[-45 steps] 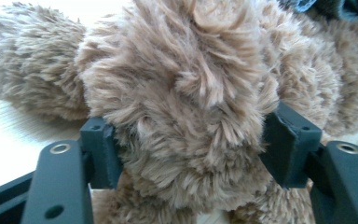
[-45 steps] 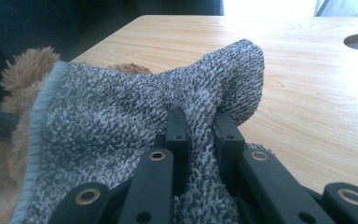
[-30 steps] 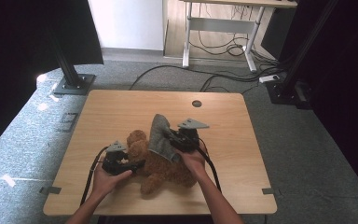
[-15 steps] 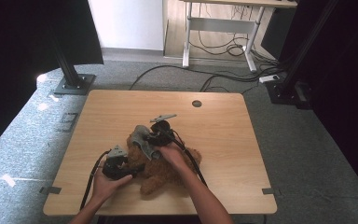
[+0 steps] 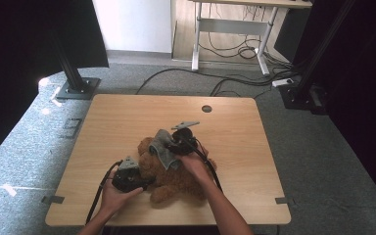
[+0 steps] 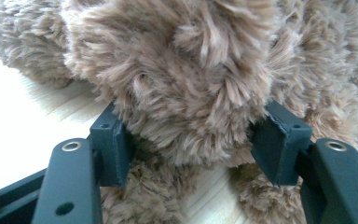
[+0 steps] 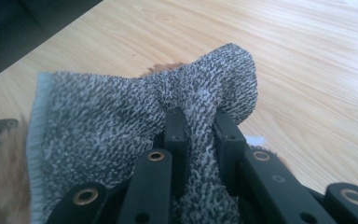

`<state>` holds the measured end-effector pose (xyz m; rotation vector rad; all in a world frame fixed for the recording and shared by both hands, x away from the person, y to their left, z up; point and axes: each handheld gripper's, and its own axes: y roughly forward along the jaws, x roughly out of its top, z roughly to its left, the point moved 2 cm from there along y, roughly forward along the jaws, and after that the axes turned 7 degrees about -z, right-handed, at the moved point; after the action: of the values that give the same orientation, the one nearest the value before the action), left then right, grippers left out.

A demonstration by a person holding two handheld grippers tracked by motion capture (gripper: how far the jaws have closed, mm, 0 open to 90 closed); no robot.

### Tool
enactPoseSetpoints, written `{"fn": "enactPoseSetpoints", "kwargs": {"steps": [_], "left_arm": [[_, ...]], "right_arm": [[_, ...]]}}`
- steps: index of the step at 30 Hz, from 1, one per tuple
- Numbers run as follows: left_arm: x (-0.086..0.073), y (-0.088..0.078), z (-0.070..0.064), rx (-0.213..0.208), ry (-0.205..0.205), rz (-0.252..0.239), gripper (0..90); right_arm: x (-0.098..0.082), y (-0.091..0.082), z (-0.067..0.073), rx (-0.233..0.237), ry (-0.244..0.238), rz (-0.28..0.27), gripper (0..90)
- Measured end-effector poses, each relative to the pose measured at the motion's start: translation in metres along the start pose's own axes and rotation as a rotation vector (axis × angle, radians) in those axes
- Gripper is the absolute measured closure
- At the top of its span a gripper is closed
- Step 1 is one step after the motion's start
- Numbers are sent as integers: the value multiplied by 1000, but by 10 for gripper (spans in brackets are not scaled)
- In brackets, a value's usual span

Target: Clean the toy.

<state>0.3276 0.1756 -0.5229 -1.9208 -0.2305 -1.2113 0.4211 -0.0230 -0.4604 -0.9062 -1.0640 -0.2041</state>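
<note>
Brown plush bear [image 5: 176, 177] lying on the wooden table [image 5: 103, 127], near its front edge. Left gripper [image 6: 193, 140] at the bear's left flank, jaws spread wide with a furry lump bulging between them – pads touching the fur on both sides, not squeezed tight. Right gripper [image 7: 199, 128] over the bear's upper part, jaws drawn close together and clamped on a fold of grey towel [image 7: 121, 121] – cloth bunched up between the pads, draping beyond and beside them over the fur
</note>
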Motion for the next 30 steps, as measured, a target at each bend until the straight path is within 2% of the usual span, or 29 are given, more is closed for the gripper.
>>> {"fn": "enactPoseSetpoints", "kwargs": {"steps": [5,9,14,23,30], "left_arm": [[1,0,2,-6,-14,-3,365],[1,0,2,-5,-12,-4,365],[0,1,1,-2,-11,-5,365],[0,1,2,-4,-12,-3,365],[-1,1,4,-24,-19,3,347]], "right_arm": [[-9,-24,-19,-30,15,-10,788],[-23,-38,-38,-41,56,-7,788],[-38,-58,-58,-62,121,-41,787],[-60,-85,-76,-94,168,-81,787],[-68,-82,-74,-98,183,-112,786]]}}
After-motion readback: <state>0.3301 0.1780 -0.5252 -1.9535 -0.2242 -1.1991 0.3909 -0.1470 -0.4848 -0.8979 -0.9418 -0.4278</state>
